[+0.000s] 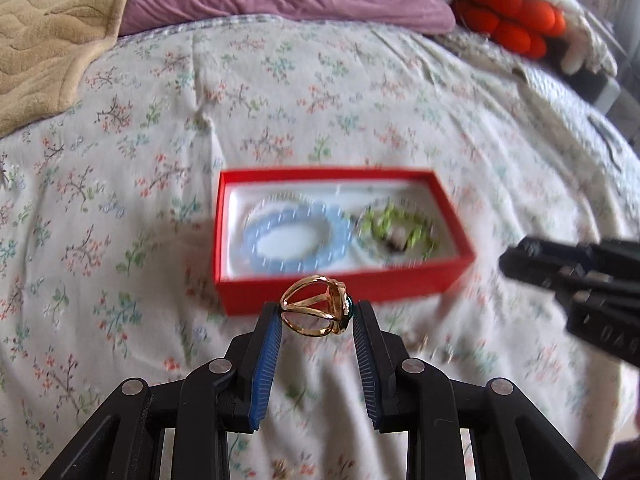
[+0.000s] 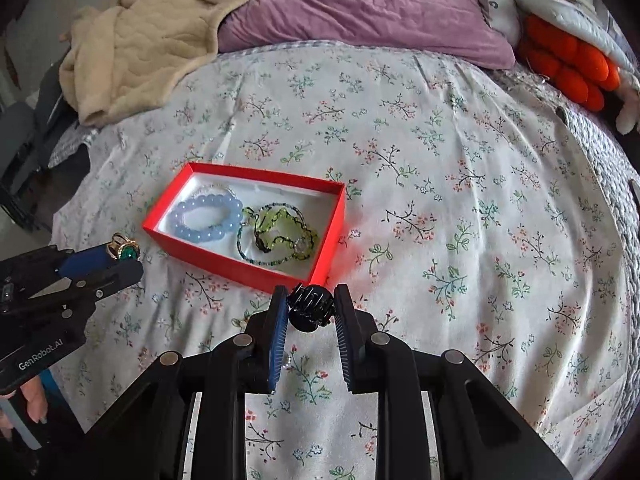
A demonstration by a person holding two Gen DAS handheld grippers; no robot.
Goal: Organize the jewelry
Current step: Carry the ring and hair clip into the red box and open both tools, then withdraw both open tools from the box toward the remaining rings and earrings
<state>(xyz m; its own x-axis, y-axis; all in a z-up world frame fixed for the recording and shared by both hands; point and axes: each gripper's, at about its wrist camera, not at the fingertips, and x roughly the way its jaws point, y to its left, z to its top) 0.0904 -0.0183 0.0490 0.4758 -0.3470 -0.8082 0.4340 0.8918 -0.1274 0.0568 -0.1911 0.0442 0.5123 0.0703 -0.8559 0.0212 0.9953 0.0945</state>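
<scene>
Both claws loaded beside the red jewelry box [image 2: 224,258].
Left claw [image 1: 316,314] grips a gold ring [image 1: 316,311]; right claw [image 2: 310,308] pinches a black hair clip [image 2: 310,307].

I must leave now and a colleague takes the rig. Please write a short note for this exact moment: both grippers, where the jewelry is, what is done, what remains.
Left gripper: shut on the gold ring with a green stone, held just before the near wall of the red box.
Right gripper: shut on a small black clip-like piece, at the box's near corner.
Done: blue bead bracelet and green beaded jewelry lie in the box on the bed.
Left: put the ring and the black piece in the box.
</scene>
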